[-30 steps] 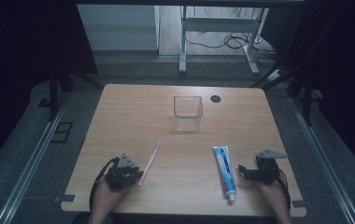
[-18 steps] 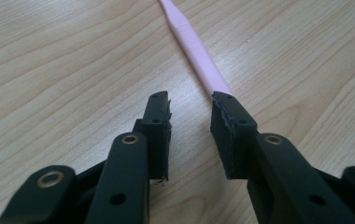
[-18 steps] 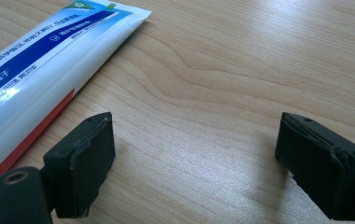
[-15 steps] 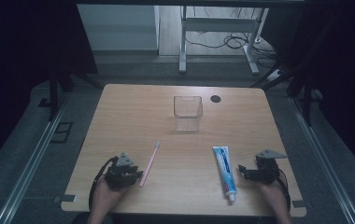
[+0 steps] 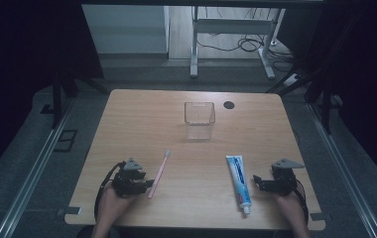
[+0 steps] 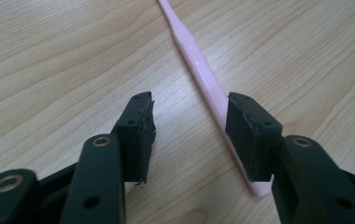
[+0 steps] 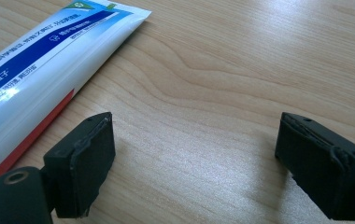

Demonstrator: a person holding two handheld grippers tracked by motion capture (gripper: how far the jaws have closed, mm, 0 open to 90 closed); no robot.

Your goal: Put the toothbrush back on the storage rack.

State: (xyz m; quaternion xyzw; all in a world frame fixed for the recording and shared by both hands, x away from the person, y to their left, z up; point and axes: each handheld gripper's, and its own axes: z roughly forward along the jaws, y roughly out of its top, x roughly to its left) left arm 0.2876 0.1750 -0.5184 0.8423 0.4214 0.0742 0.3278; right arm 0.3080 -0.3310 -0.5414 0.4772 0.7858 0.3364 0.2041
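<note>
The high view looks forward and down from above the person's side, far enough back to take in the whole table [image 5: 142, 114] and the floor beyond it. The left gripper view rides low and close behind the left tongs [image 6: 189, 128], facing along the wood at the pink toothbrush [image 6: 199, 70], which the high view shows near the table's front left [image 5: 158, 167]. The right gripper view sits just as near behind the right tongs [image 7: 194, 163], sharing the toothpaste tube [image 7: 31, 70] with the high view [image 5: 238, 181].
</note>
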